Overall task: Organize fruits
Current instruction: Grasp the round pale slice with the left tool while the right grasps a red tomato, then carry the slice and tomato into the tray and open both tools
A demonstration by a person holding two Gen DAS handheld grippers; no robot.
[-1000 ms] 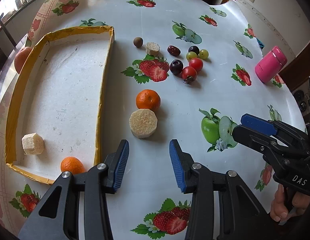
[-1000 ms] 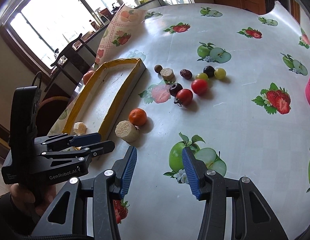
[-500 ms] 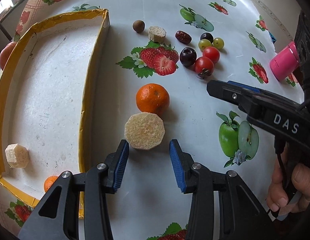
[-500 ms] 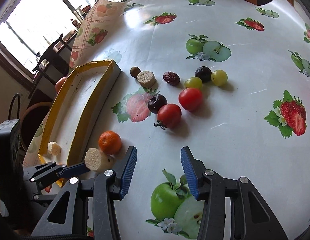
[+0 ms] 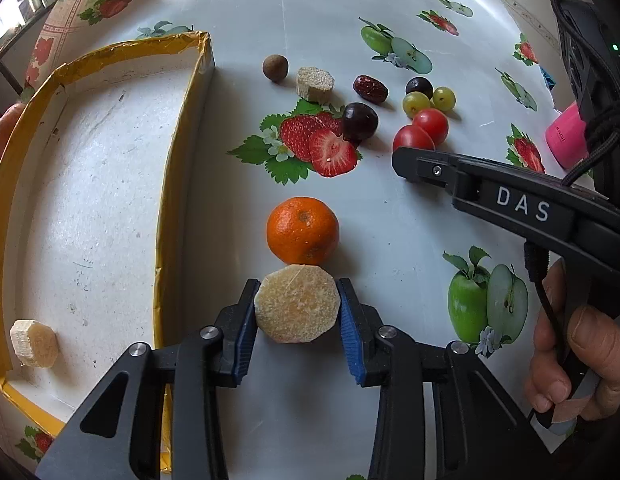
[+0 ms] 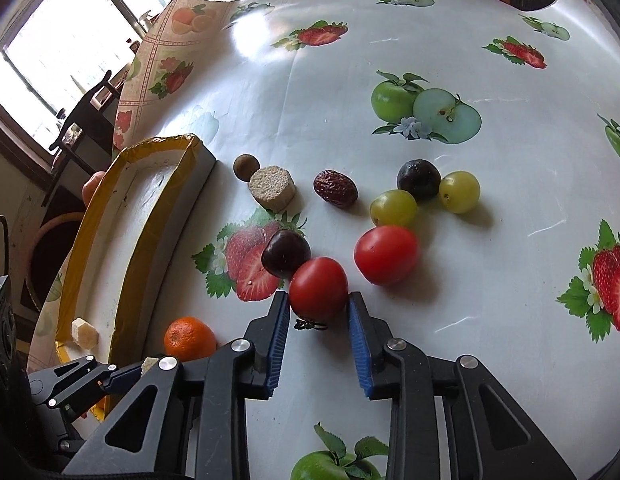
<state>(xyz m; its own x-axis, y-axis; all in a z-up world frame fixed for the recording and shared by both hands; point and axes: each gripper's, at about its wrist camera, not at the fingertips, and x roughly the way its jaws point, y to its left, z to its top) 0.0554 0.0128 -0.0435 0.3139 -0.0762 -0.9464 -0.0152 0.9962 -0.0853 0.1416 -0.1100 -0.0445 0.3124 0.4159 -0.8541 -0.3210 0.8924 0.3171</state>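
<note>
My left gripper (image 5: 297, 300) has its jaws open around a pale sugarcane chunk (image 5: 296, 304) that sits on the table, pads at or almost at its sides. An orange mandarin (image 5: 302, 230) lies just beyond the chunk. My right gripper (image 6: 318, 300) has its jaws open around a red tomato (image 6: 318, 287), which rests on the table with its stem toward me. A second tomato (image 6: 385, 254), a dark plum (image 6: 286, 253), two green grapes (image 6: 393, 208), a dark grape (image 6: 418, 180), a date (image 6: 335, 188), a sugarcane piece (image 6: 272, 188) and a brown longan (image 6: 246, 166) lie beyond.
A yellow-rimmed white tray (image 5: 166, 208) stands at the left with a sugarcane piece (image 5: 34, 343) inside. A pink cup (image 5: 565, 142) stands at the far right. The right gripper's body (image 5: 509, 200) crosses the left wrist view. Chairs and a window lie past the table edge.
Both grippers moved forward and down. The left jaws now bracket the sugarcane chunk and the right jaws bracket the near tomato. The fruits stayed in place.
</note>
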